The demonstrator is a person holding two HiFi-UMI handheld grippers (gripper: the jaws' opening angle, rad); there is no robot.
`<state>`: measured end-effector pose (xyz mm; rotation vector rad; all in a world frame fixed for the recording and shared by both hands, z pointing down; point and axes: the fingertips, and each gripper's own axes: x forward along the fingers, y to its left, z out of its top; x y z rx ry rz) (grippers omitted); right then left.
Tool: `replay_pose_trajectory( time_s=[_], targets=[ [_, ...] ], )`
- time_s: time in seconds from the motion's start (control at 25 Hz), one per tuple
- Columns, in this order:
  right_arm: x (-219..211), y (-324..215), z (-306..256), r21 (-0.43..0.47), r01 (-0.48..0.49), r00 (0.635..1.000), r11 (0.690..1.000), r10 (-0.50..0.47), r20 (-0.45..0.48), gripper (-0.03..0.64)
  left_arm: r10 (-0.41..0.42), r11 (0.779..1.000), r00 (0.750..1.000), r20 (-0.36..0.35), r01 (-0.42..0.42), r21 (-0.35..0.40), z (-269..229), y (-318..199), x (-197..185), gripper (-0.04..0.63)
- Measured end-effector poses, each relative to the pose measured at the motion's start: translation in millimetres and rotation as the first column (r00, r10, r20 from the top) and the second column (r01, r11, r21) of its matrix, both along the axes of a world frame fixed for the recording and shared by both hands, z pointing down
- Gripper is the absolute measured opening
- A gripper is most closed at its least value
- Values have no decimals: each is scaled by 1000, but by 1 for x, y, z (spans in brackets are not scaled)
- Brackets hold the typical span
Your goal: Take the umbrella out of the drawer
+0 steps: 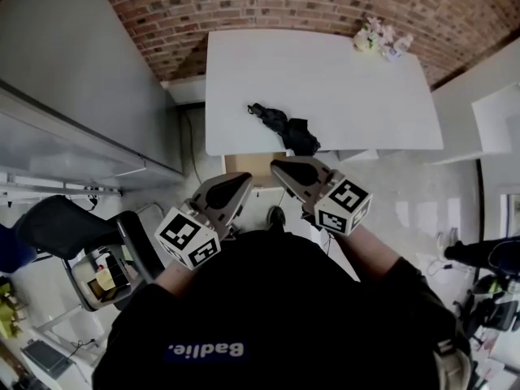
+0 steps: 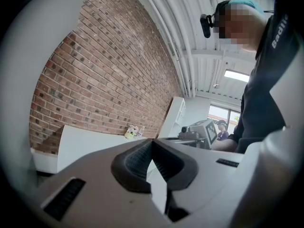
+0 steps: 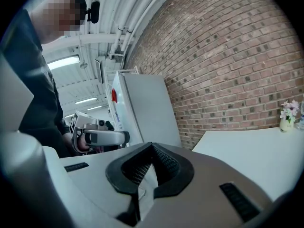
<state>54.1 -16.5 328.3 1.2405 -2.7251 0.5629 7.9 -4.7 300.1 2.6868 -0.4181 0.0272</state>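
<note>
A black folded umbrella (image 1: 286, 128) lies on the white table (image 1: 341, 80), close to its front edge. Just below that edge a wood-coloured drawer (image 1: 250, 166) stands pulled out. My left gripper (image 1: 241, 181) and right gripper (image 1: 280, 167) are held near my chest, short of the table, and point toward it. Both are shut with nothing between the jaws. In the left gripper view the jaws (image 2: 153, 142) meet at their tips, with the right gripper (image 2: 202, 133) beyond them. The right gripper view shows its shut jaws (image 3: 152, 147) and the left gripper (image 3: 97, 137).
A small vase of flowers (image 1: 375, 37) stands at the table's far right corner, before a brick wall (image 1: 268, 2). A grey cabinet (image 1: 73, 80) runs along the left, with a black chair (image 1: 61, 222) below it. White cupboards (image 1: 487, 112) stand on the right.
</note>
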Motion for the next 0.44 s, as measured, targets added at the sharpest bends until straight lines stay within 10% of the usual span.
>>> replay_pose_trajectory(
  time_s=[0.44],
  targets=[
    [1,-2,5,-6,-5,1000,1000,5,-24,29,-15,1000,1000,-6,15,5,0,0,-3,-3]
  ],
)
